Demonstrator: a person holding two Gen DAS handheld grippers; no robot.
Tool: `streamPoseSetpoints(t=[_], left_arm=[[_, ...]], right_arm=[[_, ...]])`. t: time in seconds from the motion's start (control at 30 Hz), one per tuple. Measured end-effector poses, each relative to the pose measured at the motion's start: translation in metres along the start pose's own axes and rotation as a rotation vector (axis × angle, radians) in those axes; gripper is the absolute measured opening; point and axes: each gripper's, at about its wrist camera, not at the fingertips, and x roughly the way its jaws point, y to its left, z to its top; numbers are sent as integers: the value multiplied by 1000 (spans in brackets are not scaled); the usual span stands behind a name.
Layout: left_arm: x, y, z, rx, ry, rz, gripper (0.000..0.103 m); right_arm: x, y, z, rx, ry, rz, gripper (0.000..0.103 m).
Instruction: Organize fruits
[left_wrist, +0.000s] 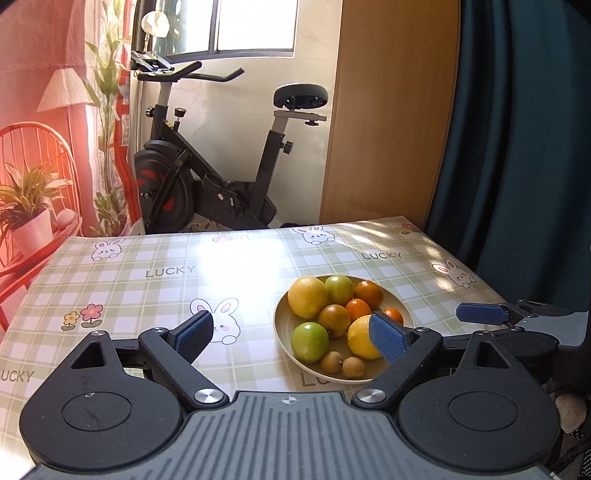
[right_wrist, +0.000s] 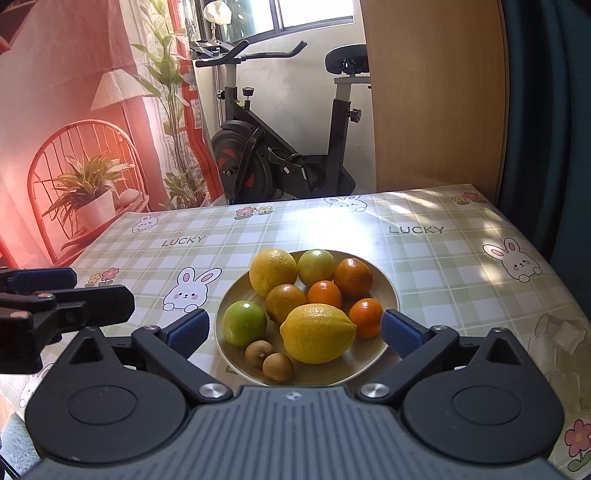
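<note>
A beige plate sits on the desk, which is covered by a green checked cloth with rabbits and the word LUCKY. All the fruit lies on the plate: two lemons, one at the front and one at the back left, two green round fruits, several small oranges, a brownish-yellow fruit in the middle, and two small brown fruits at the near rim.

The right claw stands wide open and empty, its blue pads either side of the plate's near half, clear of the fruit. This view looks straight onto the plate and shows every piece unhidden; the left claw's tip reaches in at the left edge.

The left wrist view sees the plate off to the right. The left claw is also spread wide and holds nothing, with bare cloth between its fingers; its right pad hides part of the front lemon. The right claw's blue fingertip shows at the far right. An exercise bike stands behind the desk.
</note>
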Motion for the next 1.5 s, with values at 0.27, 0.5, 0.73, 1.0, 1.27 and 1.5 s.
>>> streamPoseSetpoints(t=[0.27,0.5,0.73,1.0,1.27,1.5], left_arm=[[-42,2,-1,-21,-77,53,93],[-64,3,-2,-39,-117,89,93],[-70,9,-4,-81,-127,111,93],[-71,10,-4,-84,-113,163,93],[-72,10,-4,-79,-108,171,93],[-72,8,-4,-76,-103,186,93]], right_arm=[[-39,13,0,-17,-49,8,102],[-63,22,-2,-37,-69,15,102],[-74,26,-2,-42,-82,16,102],[-79,28,-3,-56,-94,26,102],[-79,28,-3,-57,-94,26,102],[-79,28,-3,-56,-95,25,102]])
